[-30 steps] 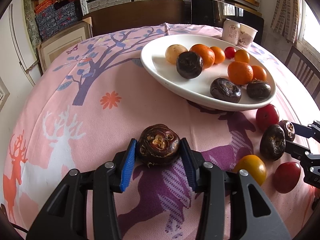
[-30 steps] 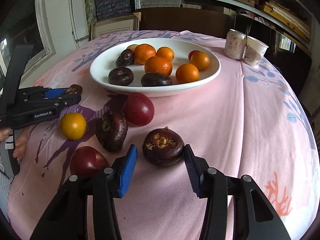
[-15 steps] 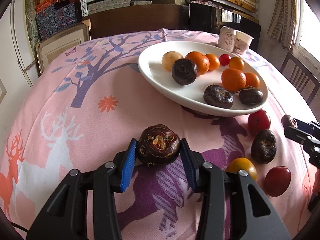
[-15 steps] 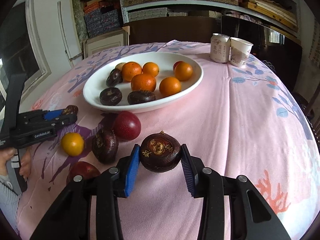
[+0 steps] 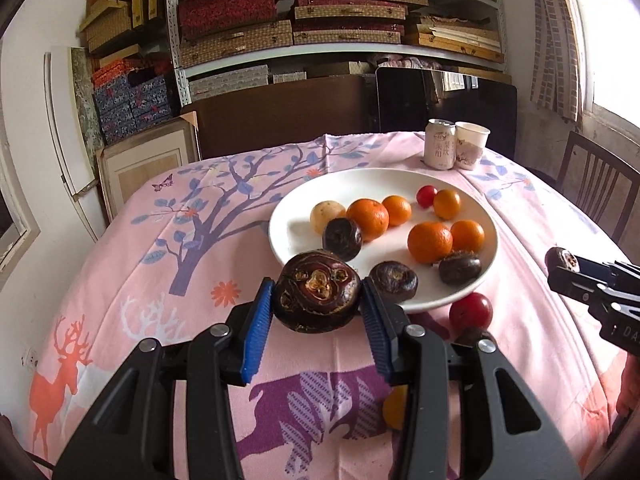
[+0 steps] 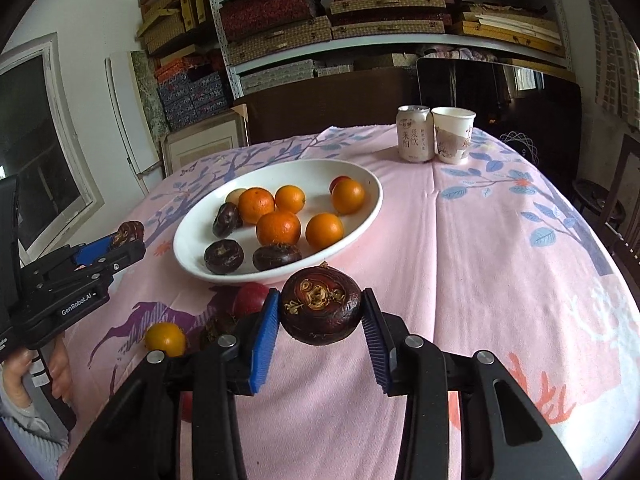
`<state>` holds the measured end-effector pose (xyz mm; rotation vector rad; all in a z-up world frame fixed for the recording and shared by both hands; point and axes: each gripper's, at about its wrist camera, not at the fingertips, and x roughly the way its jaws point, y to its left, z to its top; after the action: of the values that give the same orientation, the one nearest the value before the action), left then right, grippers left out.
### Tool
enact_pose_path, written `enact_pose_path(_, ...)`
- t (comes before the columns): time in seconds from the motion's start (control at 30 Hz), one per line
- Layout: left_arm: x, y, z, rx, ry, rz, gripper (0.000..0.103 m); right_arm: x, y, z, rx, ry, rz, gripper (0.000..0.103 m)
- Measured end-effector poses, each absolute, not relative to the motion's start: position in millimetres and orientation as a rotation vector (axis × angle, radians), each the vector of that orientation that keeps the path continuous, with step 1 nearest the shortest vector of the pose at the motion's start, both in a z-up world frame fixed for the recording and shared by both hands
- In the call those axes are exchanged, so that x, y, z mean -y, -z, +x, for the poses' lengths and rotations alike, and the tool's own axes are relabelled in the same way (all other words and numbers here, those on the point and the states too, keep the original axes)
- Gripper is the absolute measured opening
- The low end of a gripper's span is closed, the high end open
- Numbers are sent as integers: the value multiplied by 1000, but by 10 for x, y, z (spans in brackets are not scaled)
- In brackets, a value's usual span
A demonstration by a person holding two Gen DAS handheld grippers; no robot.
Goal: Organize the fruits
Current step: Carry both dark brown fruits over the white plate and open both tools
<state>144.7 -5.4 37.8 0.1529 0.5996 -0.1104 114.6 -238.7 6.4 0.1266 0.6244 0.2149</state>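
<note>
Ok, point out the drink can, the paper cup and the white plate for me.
drink can (image 6: 415,136), right wrist view, front label.
paper cup (image 6: 453,138), right wrist view, side wall.
white plate (image 6: 192,240), right wrist view, bare left inner rim.

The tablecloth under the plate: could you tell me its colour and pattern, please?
Pink tablecloth printed with trees and deer; left wrist view.

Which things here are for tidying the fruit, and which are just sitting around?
For the job: plate, oranges, brown fruit in the left gripper, brown fruit in the right gripper, loose red fruit.

Just lying about: can, paper cup, shelf boxes, chair.
</note>
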Motion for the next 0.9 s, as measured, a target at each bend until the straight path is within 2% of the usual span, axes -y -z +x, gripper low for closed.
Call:
enact_pose_path(0.3,188,-566,1975,-588,91,126,43,2189,-474,1647,-603,-216,130,41)
enact_pose_path(0.67,303,-305,2355,-637,100,133,43,1921,-209,2106,-643,-225,110,42)
enact_pose_path(0.7,314,-277,2372,-645,103,137,43,1926,-184,2121,-644,-226,114,44)
enact_pose_path(0.73,321,-255,2378,-648,103,144,43,1926,-165,2126,-641,-231,116,54)
enact_pose_path(0.77,334,-234,2372,-641,94,154,47,1938,-159,2122,-636,-226,116,61)
enact_pose_path(0.8,338,-233,2353,-624,76,166,56,1955,-165,2109,-624,-211,118,64)
enact_pose_path(0.87,350,-259,2300,-587,48,188,66,1986,-182,2080,-609,-207,120,64)
enact_pose_path(0.9,345,-283,2272,-578,48,190,66,2002,-195,2065,-606,-209,124,64)
